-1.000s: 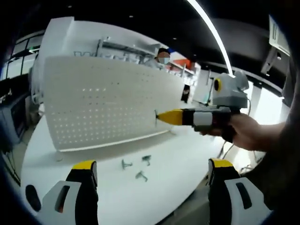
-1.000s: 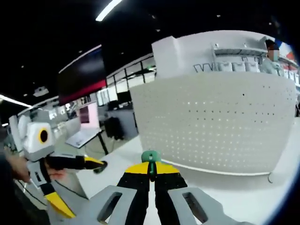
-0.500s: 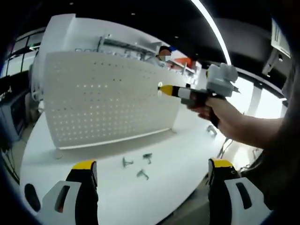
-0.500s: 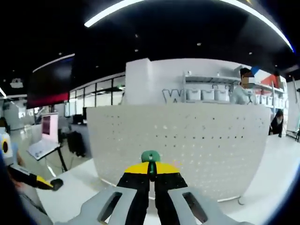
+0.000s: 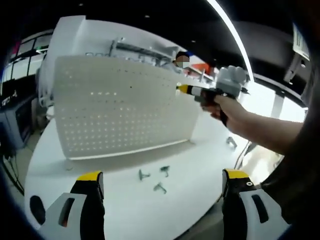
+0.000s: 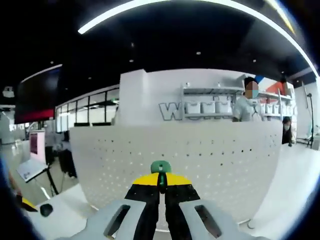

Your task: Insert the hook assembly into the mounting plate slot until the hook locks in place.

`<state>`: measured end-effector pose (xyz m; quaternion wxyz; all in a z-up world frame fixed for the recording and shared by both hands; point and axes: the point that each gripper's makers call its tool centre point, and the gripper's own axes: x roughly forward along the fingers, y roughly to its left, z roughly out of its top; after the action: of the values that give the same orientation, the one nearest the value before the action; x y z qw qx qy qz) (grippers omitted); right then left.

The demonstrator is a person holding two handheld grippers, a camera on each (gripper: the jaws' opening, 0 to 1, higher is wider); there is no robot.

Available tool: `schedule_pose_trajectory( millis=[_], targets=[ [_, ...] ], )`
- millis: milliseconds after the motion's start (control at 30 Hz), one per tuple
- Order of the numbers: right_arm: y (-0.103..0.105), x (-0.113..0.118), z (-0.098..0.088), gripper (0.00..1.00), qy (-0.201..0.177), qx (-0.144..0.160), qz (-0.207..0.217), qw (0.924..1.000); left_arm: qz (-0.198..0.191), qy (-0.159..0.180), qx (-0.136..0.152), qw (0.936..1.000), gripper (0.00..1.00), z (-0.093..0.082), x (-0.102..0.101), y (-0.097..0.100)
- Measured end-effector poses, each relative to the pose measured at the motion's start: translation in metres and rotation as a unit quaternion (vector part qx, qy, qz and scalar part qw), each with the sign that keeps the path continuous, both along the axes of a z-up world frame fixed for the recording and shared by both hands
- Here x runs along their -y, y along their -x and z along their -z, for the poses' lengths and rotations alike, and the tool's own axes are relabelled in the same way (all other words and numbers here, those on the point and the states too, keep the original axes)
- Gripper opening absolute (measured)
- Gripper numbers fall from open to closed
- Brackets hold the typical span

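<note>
Right claw [image 6: 160, 186] risen along pegboard [image 6: 200, 165], clamped on half-hidden green hook [image 6: 160, 167]; left claw [image 5: 162, 182] apart.

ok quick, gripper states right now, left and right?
Left gripper: open, holding nothing.
Right gripper: shut on the green hook, near the pegboard.

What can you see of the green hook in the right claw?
The green hook shows as a small rounded green nub poking out above the yellow tips of the right claw, whose jaws are shut on it. It looks like plastic. The rest is hidden between the jaws. It points toward the upper part of the white pegboard, apart from it, not yet inserted.
</note>
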<state>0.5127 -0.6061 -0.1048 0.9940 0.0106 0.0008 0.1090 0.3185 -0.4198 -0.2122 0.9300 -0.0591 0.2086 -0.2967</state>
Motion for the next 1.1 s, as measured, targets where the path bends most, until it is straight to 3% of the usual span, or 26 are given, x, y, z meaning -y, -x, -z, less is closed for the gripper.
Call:
schedule_pose_trajectory(
  millis=[267, 500, 1100],
  targets=[
    [-0.031, 0.009, -0.021, 0.00, -0.004, 0.022, 0.013, 0.9997, -0.008, 0.003, -0.005, 1.0000, 1.00, 0.001, -0.003, -0.006],
    [-0.053, 0.016, -0.029, 0.00, -0.010, 0.032, 0.030, 0.9990, -0.010, 0.002, -0.004, 0.9999, 1.00, 0.002, -0.004, -0.013],
    [-0.082, 0.030, -0.016, 0.00, -0.005, 0.031, 0.064, 0.9974, -0.035, 0.005, -0.017, 0.9992, 1.00, 0.011, -0.020, -0.018]
  ],
)
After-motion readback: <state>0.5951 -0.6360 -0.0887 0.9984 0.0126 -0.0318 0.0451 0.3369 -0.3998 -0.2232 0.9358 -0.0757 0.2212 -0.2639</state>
